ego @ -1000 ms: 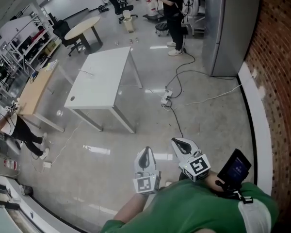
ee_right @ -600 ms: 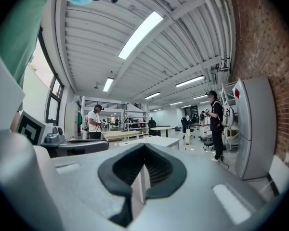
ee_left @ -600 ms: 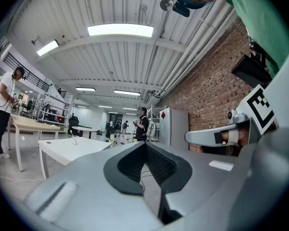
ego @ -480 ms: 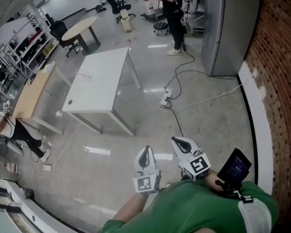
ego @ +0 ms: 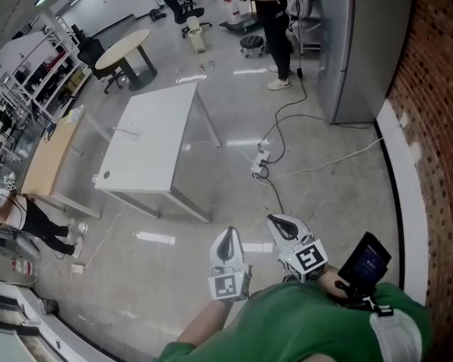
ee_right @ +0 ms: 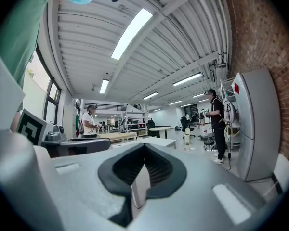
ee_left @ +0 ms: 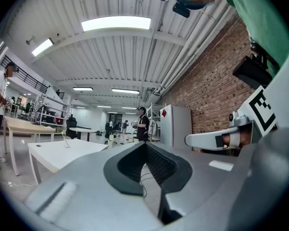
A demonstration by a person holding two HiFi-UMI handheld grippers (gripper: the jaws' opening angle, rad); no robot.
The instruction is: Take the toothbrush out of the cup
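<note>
The jaws of the grey left gripper [ego: 228, 234] and grey right gripper [ego: 275, 220] are being held together, empty, well short of the white rectangular counter [ego: 147, 145]. Whether the small thin item [ego: 127, 133] on that counter is the toothbrush cannot be told.

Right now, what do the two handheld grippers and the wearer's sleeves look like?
The left gripper and right gripper are pale grey moulded shells tapering to a rounded point. Each carries a white cube with black square markers. The tongs are lined with black ribbed pads. The person wears a green top; a dark-screened device sits by the right hand.
</note>
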